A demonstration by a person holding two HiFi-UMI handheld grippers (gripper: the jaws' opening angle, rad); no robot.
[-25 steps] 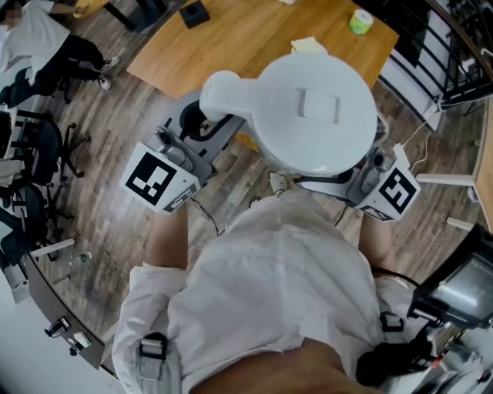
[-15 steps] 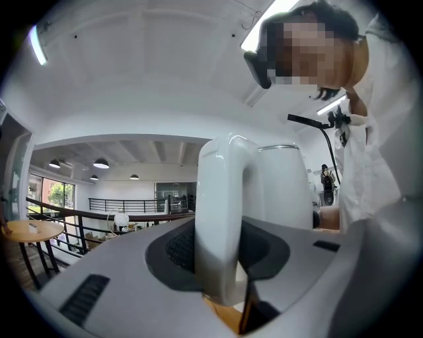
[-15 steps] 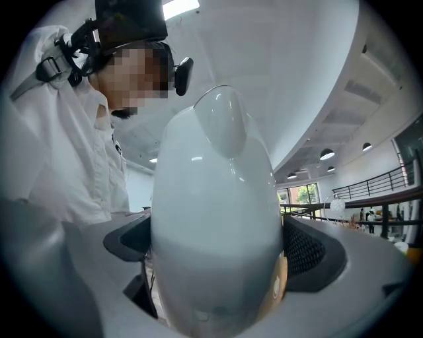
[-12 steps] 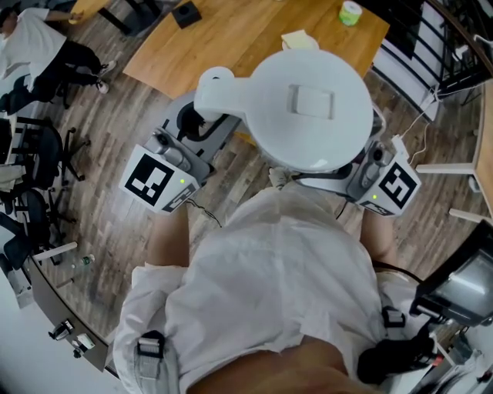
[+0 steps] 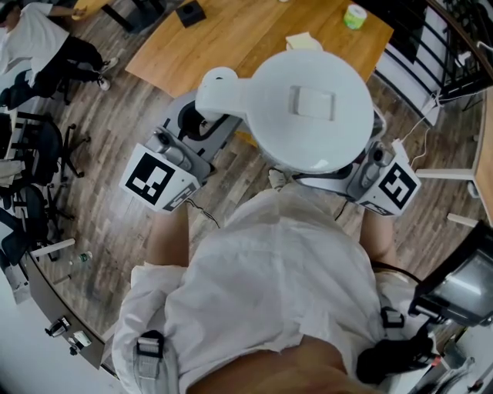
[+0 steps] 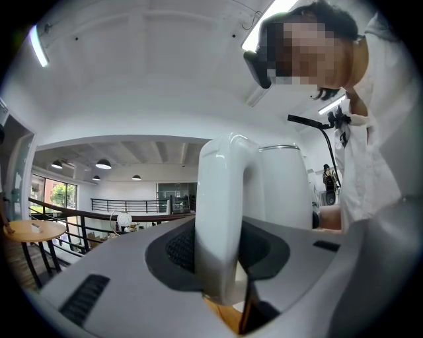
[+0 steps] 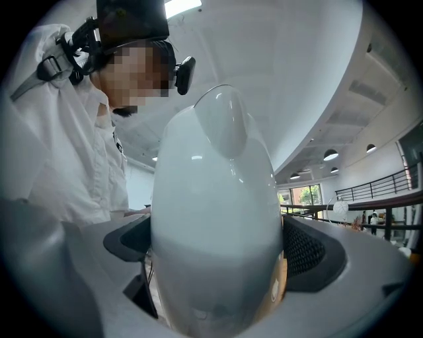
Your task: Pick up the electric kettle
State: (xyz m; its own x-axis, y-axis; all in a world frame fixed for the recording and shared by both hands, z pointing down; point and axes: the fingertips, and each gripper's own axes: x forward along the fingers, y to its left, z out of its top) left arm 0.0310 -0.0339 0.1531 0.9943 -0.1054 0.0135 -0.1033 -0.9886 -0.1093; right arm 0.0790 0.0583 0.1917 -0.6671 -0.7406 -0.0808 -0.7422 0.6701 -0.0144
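From the head view, the white kettle [image 5: 312,108] is up in the air, above the wooden floor [image 5: 115,208] and in front of the person's white shirt [image 5: 277,285]. It stands on nothing; the two grippers carry it. Its round lid faces up and its handle [image 5: 219,86] points to the left. The left gripper [image 5: 202,123] reaches in to the handle from the left. The right gripper [image 5: 375,163] is at the right side of the kettle, partly hidden under it. Behind the kettle is a wooden table [image 5: 231,42]. The kettle covers part of its near edge in the picture. A small green thing [image 5: 355,15] lies near the table's far right corner and a black box [image 5: 191,13] lies at its far left edge.

In the left gripper view, the handle stands upright between the jaws. The two dark pads [image 6: 175,247] are clamped on it, one on each side.

In the right gripper view, the round body of the kettle fills the space between the jaws. These stand wide, and both pads [image 7: 310,254] press on its sides.
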